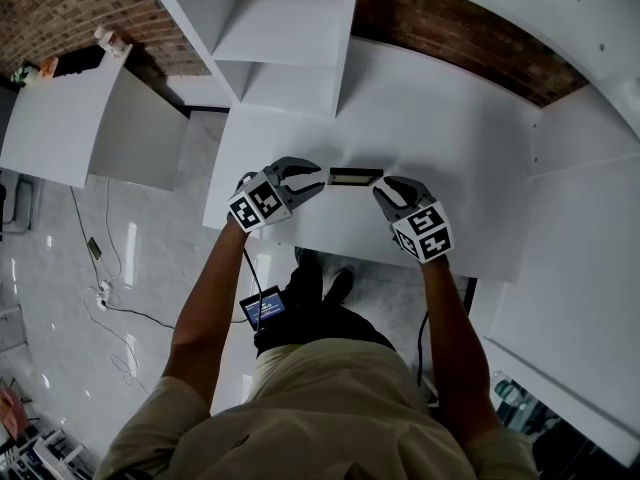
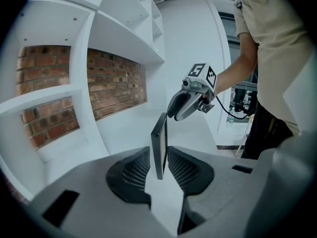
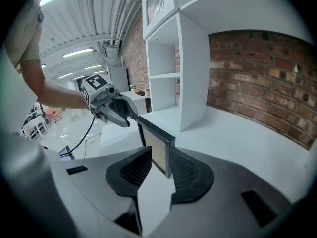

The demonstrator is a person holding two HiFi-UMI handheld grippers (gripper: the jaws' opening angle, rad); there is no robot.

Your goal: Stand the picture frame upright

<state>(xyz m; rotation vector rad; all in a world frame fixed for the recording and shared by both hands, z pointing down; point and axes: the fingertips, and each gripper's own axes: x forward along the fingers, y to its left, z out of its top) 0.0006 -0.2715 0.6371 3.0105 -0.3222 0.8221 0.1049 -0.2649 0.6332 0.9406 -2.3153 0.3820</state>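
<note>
A dark-edged picture frame [image 1: 355, 177] stands on its long edge on the white tabletop [image 1: 440, 118], between my two grippers. In the left gripper view the frame [image 2: 159, 143] runs away from me, its near end pinched between the pads of my left gripper [image 2: 159, 168]. My left gripper [image 1: 318, 180] is at the frame's left end. My right gripper [image 1: 385, 190] is at its right end. In the right gripper view the frame [image 3: 157, 145] shows its pale inner panel and sits between the spread jaws of my right gripper [image 3: 159, 166], with a gap on the left side.
A white open shelf unit [image 1: 285, 38] stands at the back of the table against a brick wall [image 1: 450, 38]. A lower white table [image 1: 60, 118] is off to the left. Cables [image 1: 110, 298] lie on the shiny floor below the table's front edge.
</note>
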